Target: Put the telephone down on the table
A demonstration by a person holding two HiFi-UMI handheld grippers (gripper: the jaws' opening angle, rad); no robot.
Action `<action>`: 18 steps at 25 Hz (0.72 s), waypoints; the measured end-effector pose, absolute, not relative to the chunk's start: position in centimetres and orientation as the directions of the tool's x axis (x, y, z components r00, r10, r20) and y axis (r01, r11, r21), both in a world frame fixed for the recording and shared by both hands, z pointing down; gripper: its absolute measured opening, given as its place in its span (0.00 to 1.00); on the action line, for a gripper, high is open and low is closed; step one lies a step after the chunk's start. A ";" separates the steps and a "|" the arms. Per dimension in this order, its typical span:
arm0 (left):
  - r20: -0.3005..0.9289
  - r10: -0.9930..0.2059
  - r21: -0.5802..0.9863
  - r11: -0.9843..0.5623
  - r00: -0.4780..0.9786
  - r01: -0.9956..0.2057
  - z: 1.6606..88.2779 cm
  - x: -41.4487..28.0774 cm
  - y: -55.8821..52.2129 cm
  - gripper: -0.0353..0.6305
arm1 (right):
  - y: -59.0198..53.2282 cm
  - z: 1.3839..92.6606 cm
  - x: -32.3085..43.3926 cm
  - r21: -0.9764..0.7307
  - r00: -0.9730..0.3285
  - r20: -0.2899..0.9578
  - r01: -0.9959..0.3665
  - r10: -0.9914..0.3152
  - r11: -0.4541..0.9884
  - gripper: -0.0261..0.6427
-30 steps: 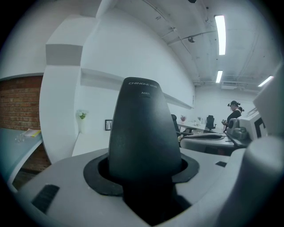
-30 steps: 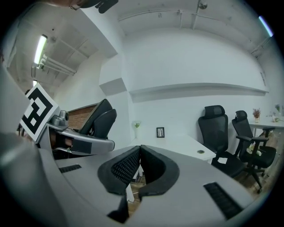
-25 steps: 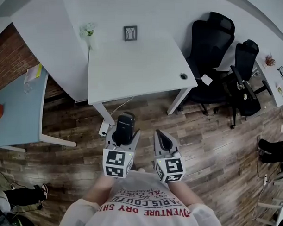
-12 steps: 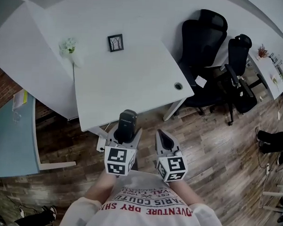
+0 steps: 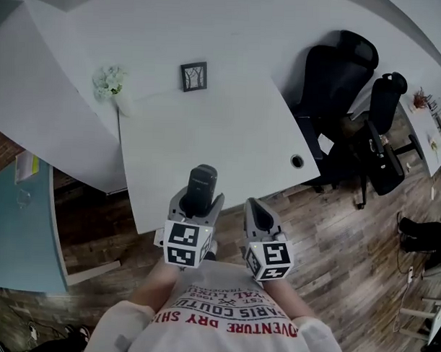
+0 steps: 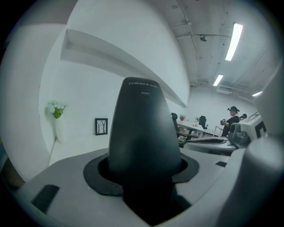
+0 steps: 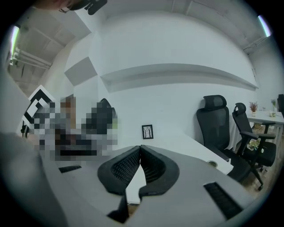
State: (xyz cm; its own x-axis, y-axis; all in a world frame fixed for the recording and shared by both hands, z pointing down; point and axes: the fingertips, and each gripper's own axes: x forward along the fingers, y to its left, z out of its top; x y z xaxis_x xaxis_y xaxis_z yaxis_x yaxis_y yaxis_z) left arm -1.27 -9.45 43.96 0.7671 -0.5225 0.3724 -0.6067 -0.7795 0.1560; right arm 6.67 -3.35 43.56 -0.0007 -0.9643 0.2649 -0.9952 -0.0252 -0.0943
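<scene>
We hold the telephone [image 5: 202,184] in our left gripper [image 6: 144,179]. Its jaws stand wide and press on the lower part of the dark handset from both sides, so that the rounded upper end rises well above the pads. The telephone is not lying on the table [image 5: 229,129]. From the head view it hangs over the white top's near edge, just ahead of us. Our right gripper [image 7: 140,153] sits just beside the left one, to its right. Its ribbed pads meet at the tips with nothing between them. Far ahead of the left gripper a small framed picture [image 5: 194,76] leans at the wall, and a vase of white flowers [image 5: 110,81] stands to the left of it. Ahead and to the right of the right gripper is a round cable hole [image 5: 297,161] in the tabletop. Beyond it, well apart, stand two black office chairs [image 5: 343,78].
</scene>
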 end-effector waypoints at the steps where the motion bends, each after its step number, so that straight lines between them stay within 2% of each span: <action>1: 0.377 -0.524 0.161 -0.775 0.764 -0.611 44.1 -1.4 -10.4 0.48 | -4.2 43.7 6.7 -0.090 -0.003 0.268 -0.996 -0.963 -0.022 0.08; 10: 0.417 -0.551 0.181 -0.729 0.722 -0.661 46.2 -0.5 -15.9 0.48 | -9.8 45.6 9.1 -0.107 -0.031 0.307 -0.994 -0.951 -0.002 0.08; 18: 0.457 -0.630 0.156 -0.639 0.628 -0.753 47.3 3.0 -20.3 0.48 | -16.3 46.2 13.3 -0.130 -0.170 0.296 -0.982 -0.940 0.137 0.08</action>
State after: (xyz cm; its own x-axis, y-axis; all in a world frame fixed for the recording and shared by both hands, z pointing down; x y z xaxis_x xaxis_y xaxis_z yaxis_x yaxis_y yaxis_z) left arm 2.99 -20.28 47.34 0.6284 -0.6296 0.4568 -0.7533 -0.6390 0.1556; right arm 13.34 -16.32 46.21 -0.1703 -0.9397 0.2965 -0.9820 0.1368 -0.1302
